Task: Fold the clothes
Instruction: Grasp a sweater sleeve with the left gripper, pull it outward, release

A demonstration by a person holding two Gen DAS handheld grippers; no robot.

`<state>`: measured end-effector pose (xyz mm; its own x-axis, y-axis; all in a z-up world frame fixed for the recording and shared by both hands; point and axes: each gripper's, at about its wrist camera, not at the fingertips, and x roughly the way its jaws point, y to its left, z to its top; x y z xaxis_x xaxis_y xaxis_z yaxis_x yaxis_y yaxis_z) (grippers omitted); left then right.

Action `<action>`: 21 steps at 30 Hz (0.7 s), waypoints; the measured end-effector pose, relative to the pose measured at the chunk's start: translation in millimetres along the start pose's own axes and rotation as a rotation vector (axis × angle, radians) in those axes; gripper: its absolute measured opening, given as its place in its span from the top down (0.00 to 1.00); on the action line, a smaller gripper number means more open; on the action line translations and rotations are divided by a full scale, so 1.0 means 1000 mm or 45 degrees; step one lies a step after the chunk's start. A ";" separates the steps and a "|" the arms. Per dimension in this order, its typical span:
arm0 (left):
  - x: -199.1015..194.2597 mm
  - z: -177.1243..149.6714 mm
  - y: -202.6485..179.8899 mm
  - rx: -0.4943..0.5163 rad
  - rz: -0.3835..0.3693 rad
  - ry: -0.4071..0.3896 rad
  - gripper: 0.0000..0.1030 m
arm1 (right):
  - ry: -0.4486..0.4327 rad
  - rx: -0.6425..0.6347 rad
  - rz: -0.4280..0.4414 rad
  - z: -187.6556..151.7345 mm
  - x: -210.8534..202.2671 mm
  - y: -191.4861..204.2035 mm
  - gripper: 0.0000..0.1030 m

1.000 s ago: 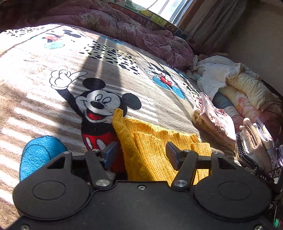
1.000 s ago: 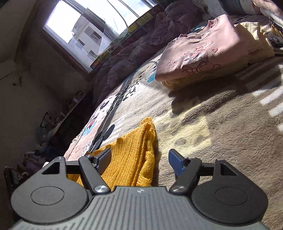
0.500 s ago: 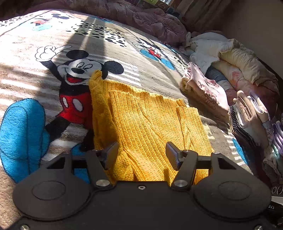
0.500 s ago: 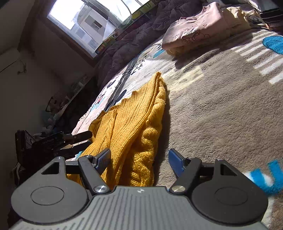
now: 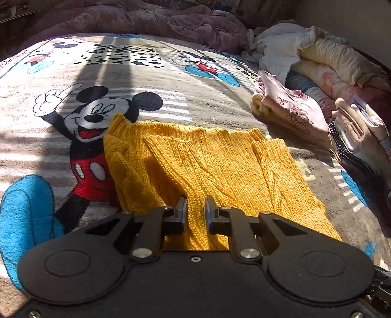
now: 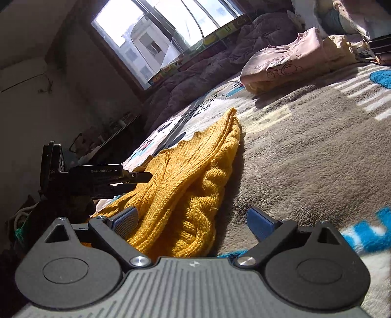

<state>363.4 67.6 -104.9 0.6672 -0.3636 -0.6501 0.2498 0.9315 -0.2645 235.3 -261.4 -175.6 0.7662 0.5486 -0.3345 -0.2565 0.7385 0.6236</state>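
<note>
A yellow knit sweater (image 5: 215, 166) lies folded lengthwise on a Mickey Mouse blanket (image 5: 122, 80). My left gripper (image 5: 195, 210) is shut on the sweater's near edge, with a ridge of knit pinched between the fingers. In the right wrist view the sweater (image 6: 190, 181) lies bunched between the pads of my open right gripper (image 6: 193, 220), which sits low at its other near end. The left gripper (image 6: 139, 181) shows there at the left, closed on the fabric.
A folded pink sweatshirt (image 5: 293, 112) and a stack of folded clothes (image 5: 359, 137) lie to the right. A heap of unfolded laundry (image 5: 305, 53) and a mauve quilt (image 5: 151, 22) lie at the back. A window (image 6: 166, 36) is beyond the bed.
Both grippers pulled back toward the sweater's near edge. The left gripper has closed from open onto the yellow knit. The right gripper stays open.
</note>
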 end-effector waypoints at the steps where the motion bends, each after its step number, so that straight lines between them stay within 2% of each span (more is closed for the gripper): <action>1: -0.004 0.000 -0.001 0.009 -0.006 -0.015 0.94 | -0.001 -0.011 -0.005 0.000 0.001 0.001 0.07; 3: -0.015 0.000 -0.001 0.006 -0.020 -0.057 0.94 | -0.004 -0.029 -0.006 -0.001 0.002 0.002 0.06; 7: -0.061 0.003 0.007 -0.046 -0.004 -0.206 0.94 | -0.013 -0.007 0.029 -0.001 0.001 -0.002 0.03; 12: -0.123 -0.003 0.024 -0.093 0.117 -0.390 0.94 | -0.014 0.000 0.051 -0.001 0.001 -0.003 0.01; 16: -0.164 -0.025 0.043 -0.157 0.200 -0.497 0.95 | -0.015 0.003 0.055 -0.001 0.001 -0.004 0.01; 21: -0.191 -0.060 0.076 -0.258 0.324 -0.501 0.95 | -0.013 0.001 0.052 -0.001 0.000 -0.003 0.01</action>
<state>212.9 206.4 -43.8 0.9127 -0.0567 -0.4047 -0.0697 0.9542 -0.2909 236.1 -263.3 -178.1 0.7608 0.5747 -0.3015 -0.2875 0.7149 0.6373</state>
